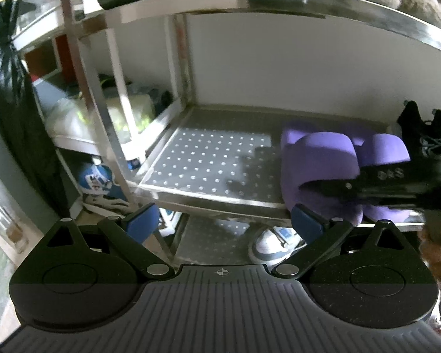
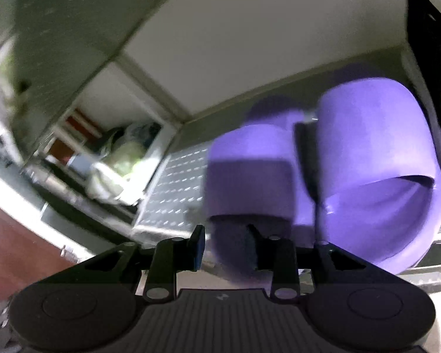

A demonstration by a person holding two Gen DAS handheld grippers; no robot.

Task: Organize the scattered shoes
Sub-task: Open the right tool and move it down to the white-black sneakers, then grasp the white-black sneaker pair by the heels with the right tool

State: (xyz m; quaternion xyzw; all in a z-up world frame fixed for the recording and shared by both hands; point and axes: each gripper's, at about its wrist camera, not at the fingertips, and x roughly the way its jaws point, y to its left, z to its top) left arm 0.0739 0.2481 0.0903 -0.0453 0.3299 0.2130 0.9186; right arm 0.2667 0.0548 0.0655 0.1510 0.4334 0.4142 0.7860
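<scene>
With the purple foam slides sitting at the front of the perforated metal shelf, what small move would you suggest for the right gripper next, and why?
Probably push the left purple foam slide a little deeper onto the perforated metal shelf. The right gripper has its fingers on either side of that slide's heel, and both slides' heels overhang the shelf's front edge. The space behind them looks free. The left gripper is open, holding nothing.
</scene>
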